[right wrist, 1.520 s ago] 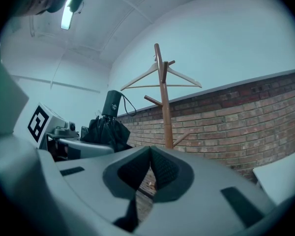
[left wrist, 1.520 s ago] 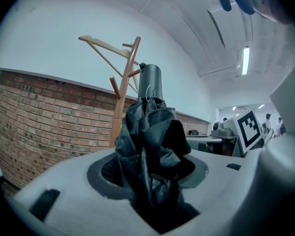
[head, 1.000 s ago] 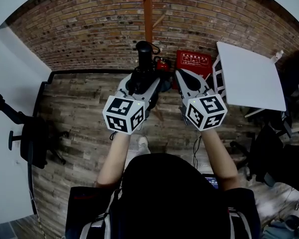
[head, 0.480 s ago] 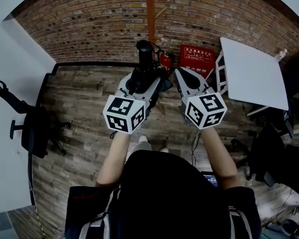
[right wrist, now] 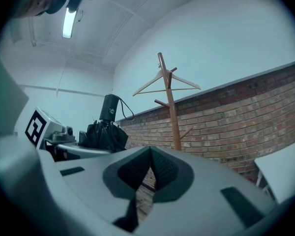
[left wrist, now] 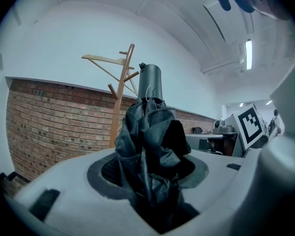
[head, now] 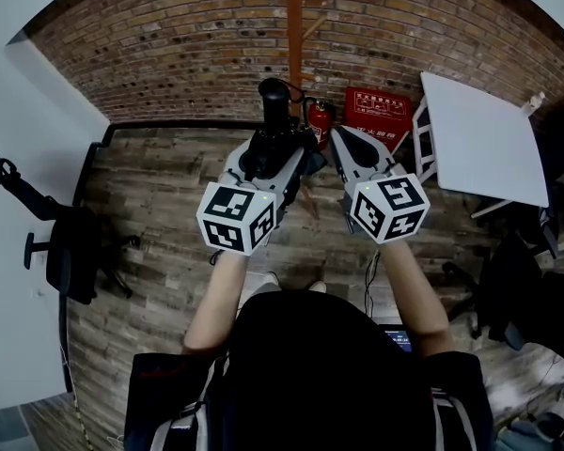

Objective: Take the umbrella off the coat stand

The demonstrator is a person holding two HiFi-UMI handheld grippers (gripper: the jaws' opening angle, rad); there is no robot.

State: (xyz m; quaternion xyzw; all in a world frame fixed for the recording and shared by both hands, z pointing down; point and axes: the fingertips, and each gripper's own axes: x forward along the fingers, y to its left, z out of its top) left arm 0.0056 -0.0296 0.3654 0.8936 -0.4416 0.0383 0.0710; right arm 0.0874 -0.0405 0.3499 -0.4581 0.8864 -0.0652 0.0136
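Brick wall (head: 169,54) and plank floor (head: 141,214) fill the scene, with the coat stand (head: 293,26) upright against the bricks. Both forearms reach forward side by side, holding the tongs roughly level and aimed at the wall, marker cubes toward the person. The left tongs (left wrist: 152,181) are clamped on the folded black umbrella (left wrist: 150,132), with its crumpled fabric bunched between the jaws and its dark handle sticking out beyond them. The umbrella is off the stand and in front of the person. A hanger (right wrist: 167,85) sits on the stand's upper pegs. The right tongs (right wrist: 148,171) are closed on nothing, just beside the left pair. A fire extinguisher (head: 321,120) and a red box (head: 376,111) sit near the stand's foot. A white table (head: 479,139) stands to the right and an office chair (head: 61,252) to the left.
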